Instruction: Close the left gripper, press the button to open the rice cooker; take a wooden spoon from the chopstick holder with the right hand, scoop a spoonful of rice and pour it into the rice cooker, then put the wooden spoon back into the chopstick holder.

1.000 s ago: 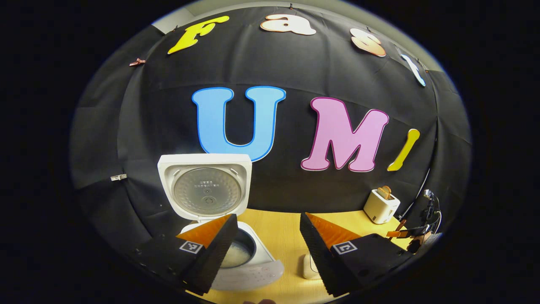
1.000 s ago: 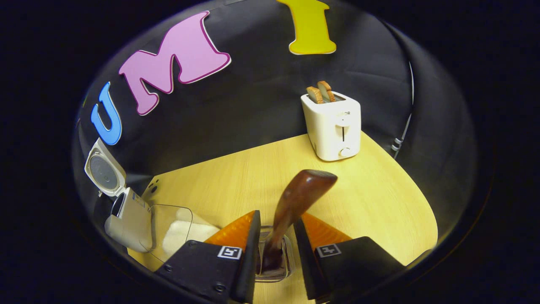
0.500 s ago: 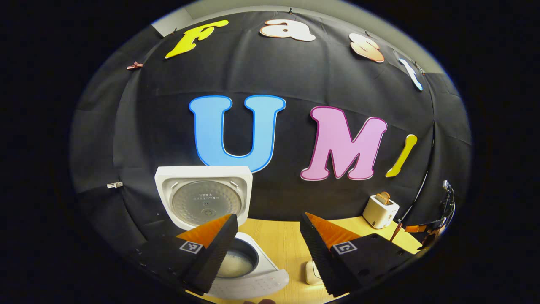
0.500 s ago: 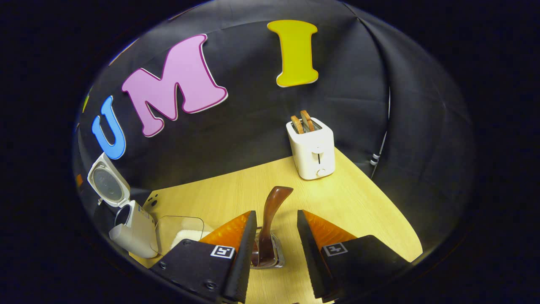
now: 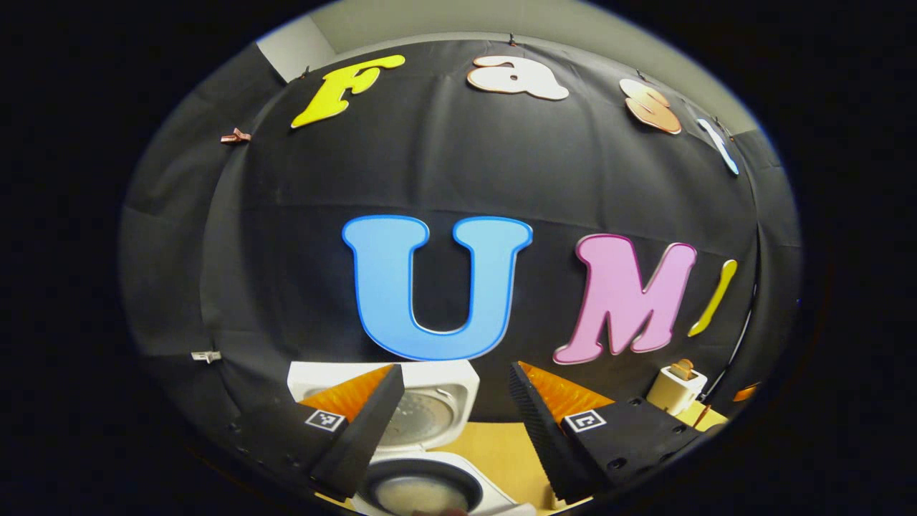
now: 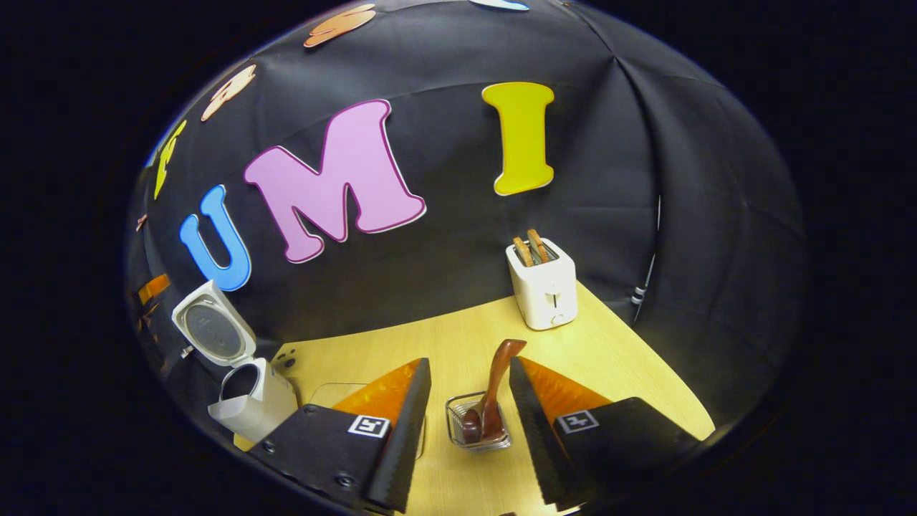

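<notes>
The spoon (image 6: 493, 390) stands in the holder (image 6: 478, 430) on the bench (image 6: 609, 358), handle leaning up to the right, bowl down inside. The right gripper (image 6: 469, 408) hangs above it with fingers wide apart and nothing between them, so the spoon looks returned and the task seems near its end. The cooker (image 6: 247, 401) sits at the left with its lid (image 6: 213, 331) up; in the left gripper view some rice shows in its pot (image 5: 419, 491). The left gripper (image 5: 451, 423) hovers over the cooker, fingers wide and empty. To finish well, lift the right gripper straight up and clear of the handle, keeping the right-hand finger off it, since a nudge could tip the light wire holder. A toaster (image 6: 544, 287) stands well behind
</notes>
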The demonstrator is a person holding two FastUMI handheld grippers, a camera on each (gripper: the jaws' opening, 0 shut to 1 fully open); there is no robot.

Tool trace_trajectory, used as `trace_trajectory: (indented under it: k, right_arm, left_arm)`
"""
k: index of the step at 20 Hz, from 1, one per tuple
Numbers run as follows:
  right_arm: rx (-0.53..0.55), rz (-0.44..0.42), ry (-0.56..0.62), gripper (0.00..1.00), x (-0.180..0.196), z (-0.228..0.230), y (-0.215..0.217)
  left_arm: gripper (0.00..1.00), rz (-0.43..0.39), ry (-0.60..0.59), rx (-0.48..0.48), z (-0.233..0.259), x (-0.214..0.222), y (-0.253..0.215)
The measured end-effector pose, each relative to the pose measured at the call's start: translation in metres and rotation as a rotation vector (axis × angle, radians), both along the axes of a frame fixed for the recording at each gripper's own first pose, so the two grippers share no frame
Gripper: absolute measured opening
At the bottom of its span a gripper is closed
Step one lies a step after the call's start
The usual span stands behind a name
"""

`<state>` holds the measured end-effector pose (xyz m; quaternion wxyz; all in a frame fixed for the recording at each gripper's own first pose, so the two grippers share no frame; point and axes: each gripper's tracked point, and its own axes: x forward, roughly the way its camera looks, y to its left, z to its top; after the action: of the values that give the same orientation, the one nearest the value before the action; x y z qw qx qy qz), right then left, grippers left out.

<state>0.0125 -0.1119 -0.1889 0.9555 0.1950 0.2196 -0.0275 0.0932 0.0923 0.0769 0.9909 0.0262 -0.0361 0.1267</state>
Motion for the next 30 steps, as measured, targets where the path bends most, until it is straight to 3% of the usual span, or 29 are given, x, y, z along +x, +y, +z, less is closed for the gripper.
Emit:
trace_trajectory:
  k: [1, 4, 5, 6, 16, 22, 30]
  right_arm:
    - [-0.001, 0.004, -0.007, 0.80, -0.004, 0.006, 0.004]
    - [-0.039, 0.018, -0.027, 0.87, -0.013, 0.018, 0.014]
    - [-0.055, 0.021, -0.030, 0.94, -0.017, 0.022, 0.016]
    - [-0.066, 0.025, -0.031, 0.97, -0.020, 0.024, 0.019]
    - [-0.118, 0.001, -0.019, 0.97, -0.049, 0.036, 0.023]
    - [-0.115, -0.011, -0.012, 0.97, -0.051, 0.034, 0.021]
    - [-0.099, 0.064, -0.004, 0.98, -0.036, 0.029, 0.038]
  left_arm:
    - [0.95, 0.003, -0.013, 0.013, 0.008, 0.005, 0.006]
    - [0.95, 0.031, -0.033, 0.024, 0.021, 0.027, 0.032]
    - [0.91, 0.050, -0.031, 0.017, 0.022, 0.035, 0.043]
    - [0.95, 0.071, -0.028, 0.011, 0.022, 0.042, 0.055]
    - [0.95, 0.113, 0.150, 0.011, -0.040, 0.119, 0.095]
    - [0.97, 0.112, 0.191, -0.018, -0.050, 0.112, 0.089]
    - [0.98, 0.099, 0.216, -0.030, -0.068, 0.065, 0.051]
